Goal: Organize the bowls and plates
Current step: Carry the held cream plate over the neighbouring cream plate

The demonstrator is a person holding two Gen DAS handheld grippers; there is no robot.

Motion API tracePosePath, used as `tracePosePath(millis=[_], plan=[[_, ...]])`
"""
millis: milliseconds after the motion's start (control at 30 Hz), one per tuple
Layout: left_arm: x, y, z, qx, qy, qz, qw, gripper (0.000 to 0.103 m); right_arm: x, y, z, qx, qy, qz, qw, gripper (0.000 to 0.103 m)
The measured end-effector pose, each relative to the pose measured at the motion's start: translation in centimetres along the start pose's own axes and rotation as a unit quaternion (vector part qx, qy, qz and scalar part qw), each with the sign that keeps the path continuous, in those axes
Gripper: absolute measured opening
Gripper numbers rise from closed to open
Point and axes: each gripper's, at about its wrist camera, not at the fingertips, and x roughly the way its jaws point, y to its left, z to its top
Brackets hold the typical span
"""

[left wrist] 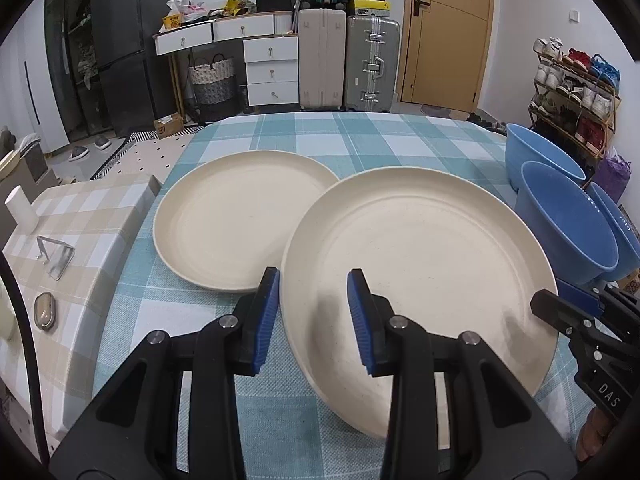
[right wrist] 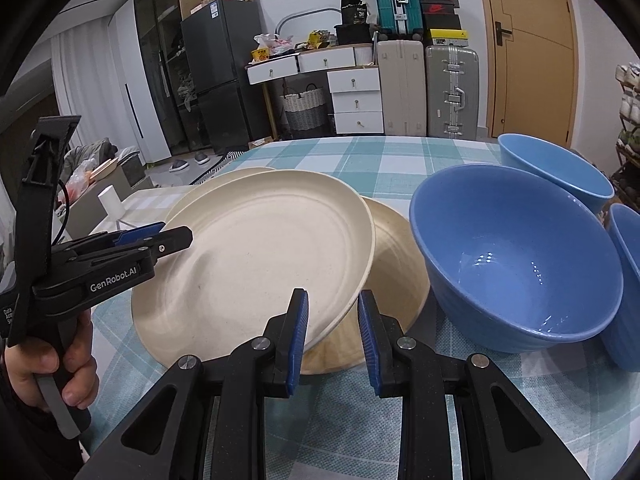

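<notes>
Left wrist view: the left gripper [left wrist: 314, 276] is holding the near cream plate [left wrist: 420, 260] by its rim, one blue pad outside the edge and the other over the inner face, with the jaws standing narrow. The right gripper [right wrist: 332, 294] is doing likewise at the opposite rim, its jaws equally narrow, so the plate is hanging raised and tilted between the two tools. A hand [right wrist: 52, 364] is gripping the left tool's handle.

Right wrist view: the held plate is hovering partly over a tan plate [right wrist: 400, 264] lying flat on the table, while a second cream plate [left wrist: 244, 220] is resting just beyond, towards the left.

Progress: the task is judged to be at an early stage. No stack of plates is standing yet. The raised plate is apparently being carried to one of the two lying plates, and a further plate would then be waiting to join them. The three blue bowls, namely the large near bowl [right wrist: 516, 256], the far bowl [right wrist: 556, 168] and the bowl at the right edge [right wrist: 628, 280], are sitting close together but not nested; gathering them appears to be left undone.

Setting: a teal-and-white checked tablecloth [left wrist: 360, 140] is covering the table. A lower surface under a beige checked cloth [left wrist: 80, 220] is adjoining it on the left. Beyond, a dark refrigerator [left wrist: 128, 40], white drawers [left wrist: 272, 72], upright suitcases [left wrist: 372, 64], a wooden door [left wrist: 448, 28] and a shoe rack [left wrist: 576, 92] are lining the walls.
</notes>
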Motion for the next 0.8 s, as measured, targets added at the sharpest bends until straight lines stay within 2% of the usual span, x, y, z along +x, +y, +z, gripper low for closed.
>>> tracePosePath(millis=[433, 800], plan=[[2.7, -1.2, 1.1, 0.016, 0.005, -0.002, 0.9999, 0.031, 0.6, -0.9, -0.6, 0.019, -0.006, -0.009, 1.0, 0.026], [4.2, -3.0, 1.6, 0.044, 0.008, 0.005, 0.999, 0.031, 0.7, -1.1, -0.8, 0.007, -0.013, -0.051, 0.999, 0.026]])
